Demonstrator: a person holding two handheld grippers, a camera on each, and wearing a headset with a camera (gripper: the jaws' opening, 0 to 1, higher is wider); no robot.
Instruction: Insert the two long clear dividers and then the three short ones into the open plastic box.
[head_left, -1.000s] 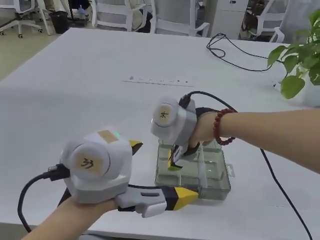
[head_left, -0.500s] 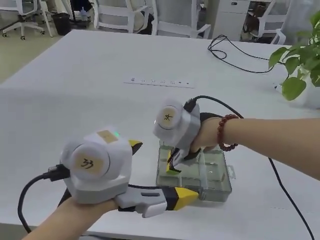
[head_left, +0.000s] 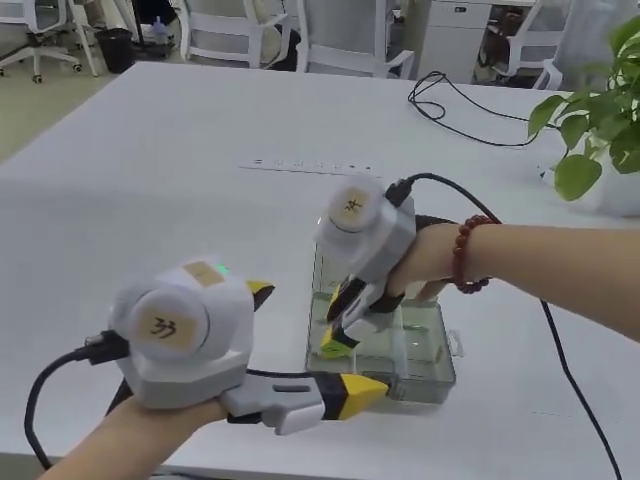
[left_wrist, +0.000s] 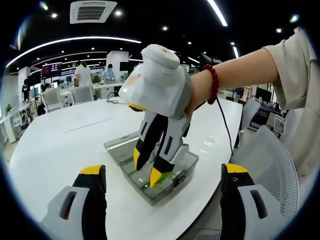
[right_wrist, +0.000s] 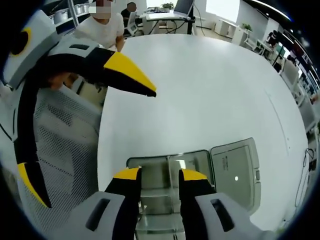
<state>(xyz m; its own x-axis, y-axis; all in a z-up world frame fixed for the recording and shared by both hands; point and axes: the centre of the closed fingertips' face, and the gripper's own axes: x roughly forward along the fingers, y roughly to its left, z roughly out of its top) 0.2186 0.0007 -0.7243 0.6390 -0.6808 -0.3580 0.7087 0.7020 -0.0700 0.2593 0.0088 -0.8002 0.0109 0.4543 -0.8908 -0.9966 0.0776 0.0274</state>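
Observation:
The clear plastic box (head_left: 420, 372) stands open near the table's front edge, its lid (right_wrist: 235, 170) laid flat beside it. Clear dividers (head_left: 402, 345) stand inside; how many is too faint to tell. My right gripper (head_left: 336, 340) points down into the box's near-left part, its jaws a narrow gap apart, and I make out nothing between them. From the side the right gripper (left_wrist: 148, 171) has its yellow tips just above the box (left_wrist: 120, 150). Its own view looks along the right gripper (right_wrist: 160, 175) into the box (right_wrist: 155, 167). My left gripper (head_left: 314, 340) hangs wide open left of the box, holding nothing.
A thin pale strip (head_left: 305, 165) lies mid-table beyond the box. A black cable (head_left: 450, 105) loops at the far right, and a leafy plant (head_left: 590, 130) stands at the right edge. Office chairs (head_left: 340, 40) line the far side. The table's front edge runs just under my left hand.
The right gripper has tilted, its body rising and its tips reaching further towards the box's near-left corner. The left gripper has stayed put; the head view has shifted a little.

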